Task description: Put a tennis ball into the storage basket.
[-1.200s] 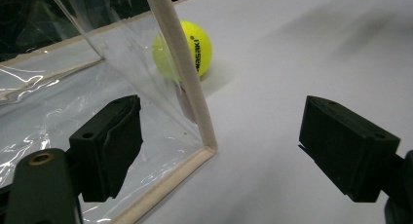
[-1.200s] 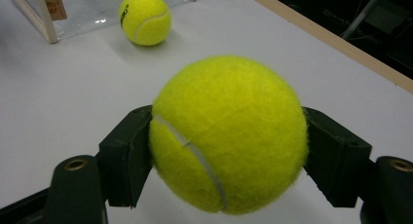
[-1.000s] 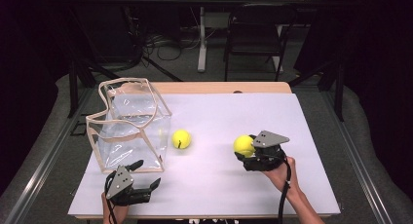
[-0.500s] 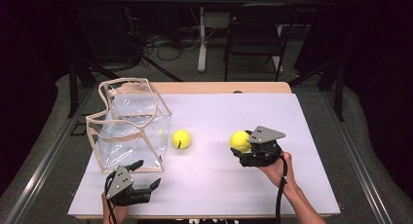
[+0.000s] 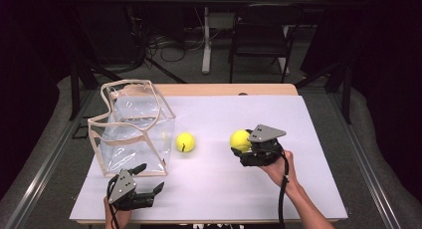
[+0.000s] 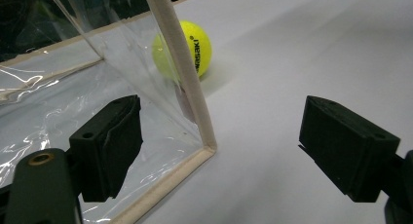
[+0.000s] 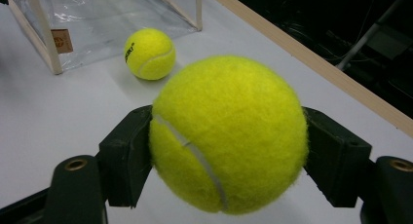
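in the left gripper view, the clear plastic bag with beige trim (image 6: 185, 83) runs off at nine o'clock, its beige edge strip crossing the loose yellow tennis ball (image 6: 195, 48) at twelve o'clock and hiding its lettering's start.

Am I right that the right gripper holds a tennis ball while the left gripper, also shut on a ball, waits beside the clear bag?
Not quite. The right gripper does clamp a tennis ball, but the left gripper is open and holds nothing: the left gripper view shows its jaws apart, on either side of the corner of the clear bag. The other ball lies loose on the table beside the bag.
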The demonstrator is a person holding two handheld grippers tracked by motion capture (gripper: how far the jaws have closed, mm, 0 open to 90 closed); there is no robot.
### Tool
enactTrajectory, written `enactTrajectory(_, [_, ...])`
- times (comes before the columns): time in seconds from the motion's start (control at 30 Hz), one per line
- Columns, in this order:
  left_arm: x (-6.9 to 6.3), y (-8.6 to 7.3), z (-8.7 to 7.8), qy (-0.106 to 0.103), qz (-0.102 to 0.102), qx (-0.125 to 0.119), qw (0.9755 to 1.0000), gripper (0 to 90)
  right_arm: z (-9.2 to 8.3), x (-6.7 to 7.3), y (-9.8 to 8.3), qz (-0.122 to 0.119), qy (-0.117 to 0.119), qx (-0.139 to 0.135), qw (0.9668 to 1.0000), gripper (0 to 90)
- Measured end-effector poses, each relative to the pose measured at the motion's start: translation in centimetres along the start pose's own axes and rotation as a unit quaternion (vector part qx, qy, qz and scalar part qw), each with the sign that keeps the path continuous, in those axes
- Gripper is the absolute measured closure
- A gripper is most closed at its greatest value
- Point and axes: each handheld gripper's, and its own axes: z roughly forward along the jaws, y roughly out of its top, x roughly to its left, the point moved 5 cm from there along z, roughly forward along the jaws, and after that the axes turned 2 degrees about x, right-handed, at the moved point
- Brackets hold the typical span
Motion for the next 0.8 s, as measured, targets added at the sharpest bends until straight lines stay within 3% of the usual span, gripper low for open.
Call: enactTrajectory(0.8, [0.0, 0.0, 0.0, 0.000, 0.001, 0.000, 1.0000, 16.0, 1.6, 0.1, 2.0, -0.011, 0.014, -0.004, 0.9998, 26.0])
